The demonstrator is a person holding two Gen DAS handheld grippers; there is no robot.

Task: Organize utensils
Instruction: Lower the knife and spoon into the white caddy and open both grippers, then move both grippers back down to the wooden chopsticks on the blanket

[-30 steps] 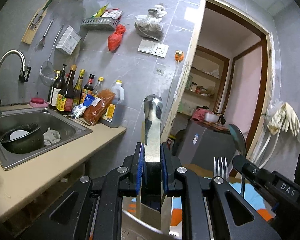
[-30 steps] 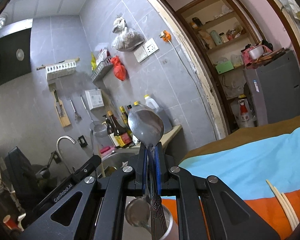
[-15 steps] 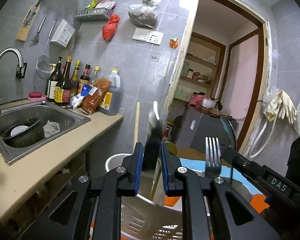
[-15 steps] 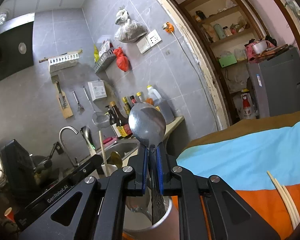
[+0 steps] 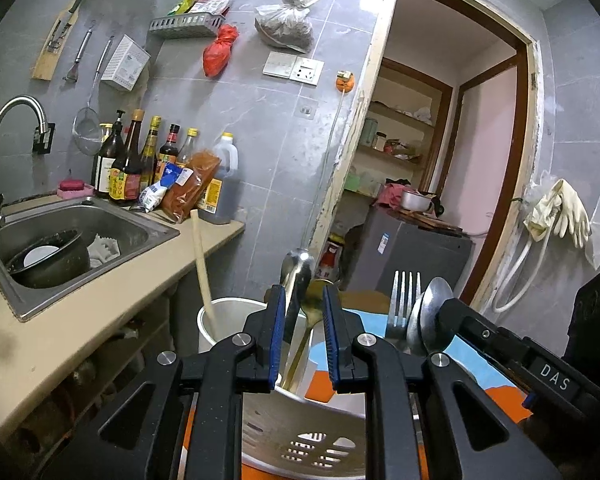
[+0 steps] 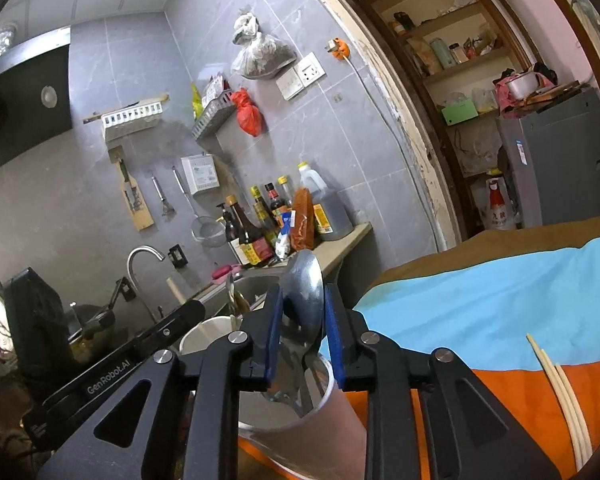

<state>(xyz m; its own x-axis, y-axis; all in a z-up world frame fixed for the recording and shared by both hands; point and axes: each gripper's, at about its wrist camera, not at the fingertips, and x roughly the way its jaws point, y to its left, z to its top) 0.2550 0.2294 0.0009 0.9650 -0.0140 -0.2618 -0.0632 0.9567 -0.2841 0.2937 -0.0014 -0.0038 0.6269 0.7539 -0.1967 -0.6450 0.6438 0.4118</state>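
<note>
1. Your left gripper (image 5: pixel 300 336) is hovering over a white holder (image 5: pixel 220 312), its blue pads standing apart. A steel spoon (image 5: pixel 297 276) is leaning between them, close against the left pad and clear of the right one, so it is standing released rather than pinched.
2. A brass-coloured spoon (image 5: pixel 314 308) is sitting just behind that steel spoon, its handle running down into the same holder. A pale wooden stick (image 5: pixel 202 264) is leaning out of the holder's left side.
3. A perforated grey utensil (image 5: pixel 300 440) is lying below your left gripper, close to the camera.
4. Your right gripper (image 6: pixel 300 332) is opening at this moment. A large steel spoon (image 6: pixel 305 292) is standing between its pads, bowl upward and tilted; you cannot tell from this angle whether the pads are pressing on the bowl's edges.
5. That spoon's handle is reaching down into a steel cup (image 6: pixel 300 416) directly under the right fingers, where other handles are resting.
6. In the left wrist view, the right gripper (image 5: pixel 440 320) is showing at the right, with a fork (image 5: pixel 406 296) standing tines up just beside the spoon's bowl.
7. A pair of pale chopsticks (image 6: pixel 560 392) is lying on the orange and blue cloth (image 6: pixel 500 300), well apart from the cup, to its right.
</note>
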